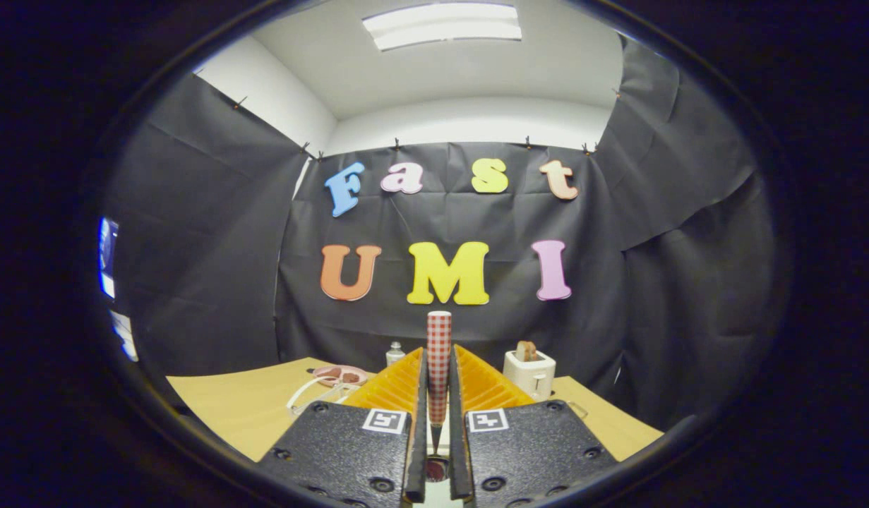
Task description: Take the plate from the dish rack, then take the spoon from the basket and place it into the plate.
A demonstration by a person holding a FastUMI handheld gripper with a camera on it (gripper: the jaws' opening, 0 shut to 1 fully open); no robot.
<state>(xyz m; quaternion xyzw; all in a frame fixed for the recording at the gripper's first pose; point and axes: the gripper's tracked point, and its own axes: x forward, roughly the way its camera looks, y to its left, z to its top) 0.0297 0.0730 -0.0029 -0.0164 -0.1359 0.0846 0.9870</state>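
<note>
Your fingers (438, 395) are clamped on the checked-handle spoon (439, 353), which stands upright between them, lifted above the table (243, 406). Pink plate (341, 375) lies beyond, to the left. Carry it across level, lower gently, release over the plate.

The spoon (438, 353), clamped upright between the closed jaws of the gripper (438, 381), has a checked handle that looks like smooth printed plastic. The counter (250, 402) is pale matt wood. The toaster (529, 372) looks like glossy plastic. The wall (688, 282) is creased matt cloth.
</note>
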